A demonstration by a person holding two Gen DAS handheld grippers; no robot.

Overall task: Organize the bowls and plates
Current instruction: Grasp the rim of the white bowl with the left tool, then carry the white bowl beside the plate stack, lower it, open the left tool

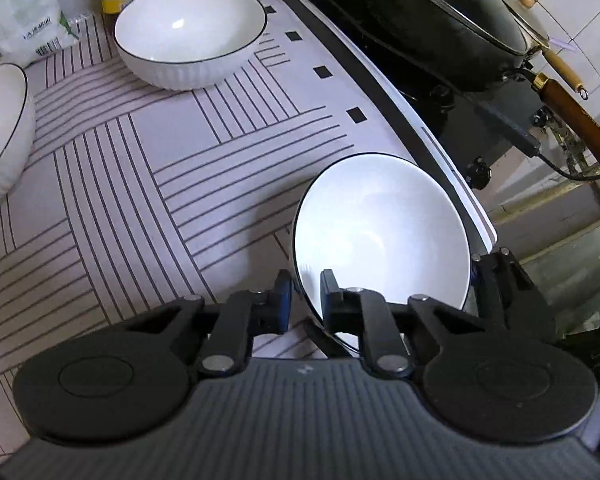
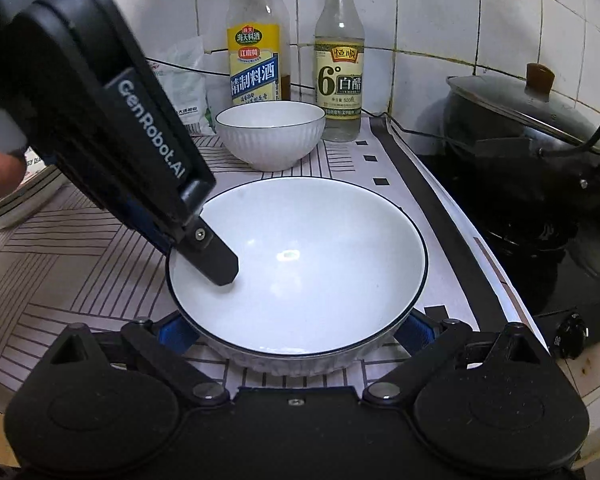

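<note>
left wrist: bowl (image 1: pixel 380 236) mouth up, left claw (image 1: pixel 306 300) pinching rim.

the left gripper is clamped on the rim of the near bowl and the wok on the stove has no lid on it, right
Not quite: the wok has its lid on, as the right wrist view shows. The rest holds: the left gripper is clamped on the rim of the near bowl.

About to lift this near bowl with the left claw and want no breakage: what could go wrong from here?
1. The left claw pinches only one side of the white dark-rimmed ceramic bowl's rim, so it may tip or slip.
2. The open right claw straddles its base and could snag it.
3. The black stove and lidded black wok sit close beside it: a swing could strike them.
</note>
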